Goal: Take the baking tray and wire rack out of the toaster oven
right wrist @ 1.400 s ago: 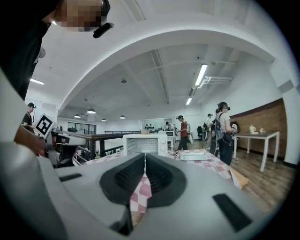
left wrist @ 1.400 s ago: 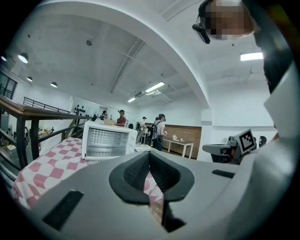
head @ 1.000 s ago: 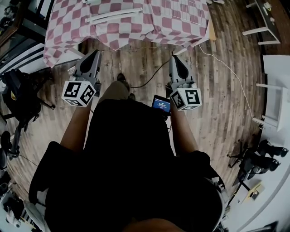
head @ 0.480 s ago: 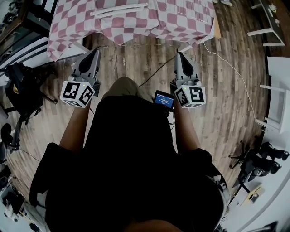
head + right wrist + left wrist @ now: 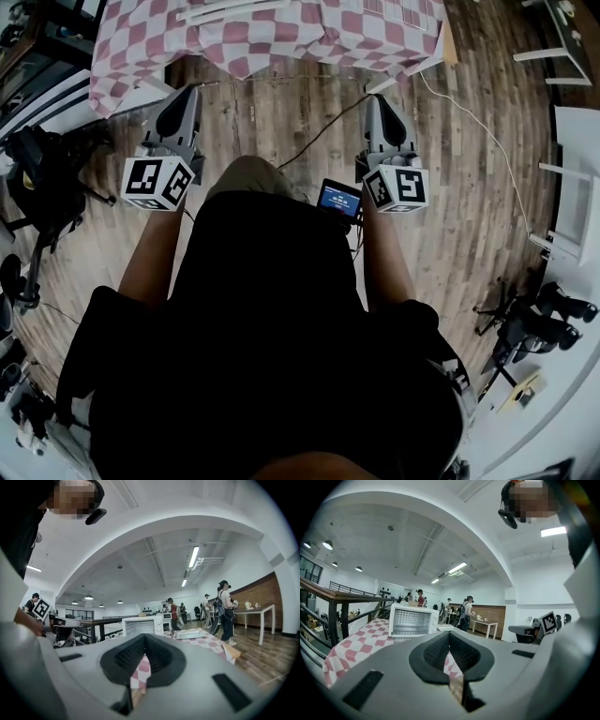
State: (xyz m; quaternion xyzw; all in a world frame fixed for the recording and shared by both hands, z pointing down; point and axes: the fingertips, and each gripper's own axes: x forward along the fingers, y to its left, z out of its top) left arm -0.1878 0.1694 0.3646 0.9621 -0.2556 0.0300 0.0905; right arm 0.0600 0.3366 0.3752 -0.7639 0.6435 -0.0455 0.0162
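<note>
- Head view: the left gripper and right gripper hang over the floor, well apart from the bench at the top of the frame. A cable crosses the floor between them and the bench, and a step forward could snag it.
- Left gripper view: the left gripper has its jaws together with nothing between them. The oven stands on the bench left of centre. Unless the jaws are opened before the reach, they would bump the oven instead of gripping.
- Right gripper view: the right gripper also has its jaws together and empty. The oven sits at centre, and a flat tray lies on the bench to its right. I cannot make out the rack. Pulling it out carelessly could knock the tray off.
</note>
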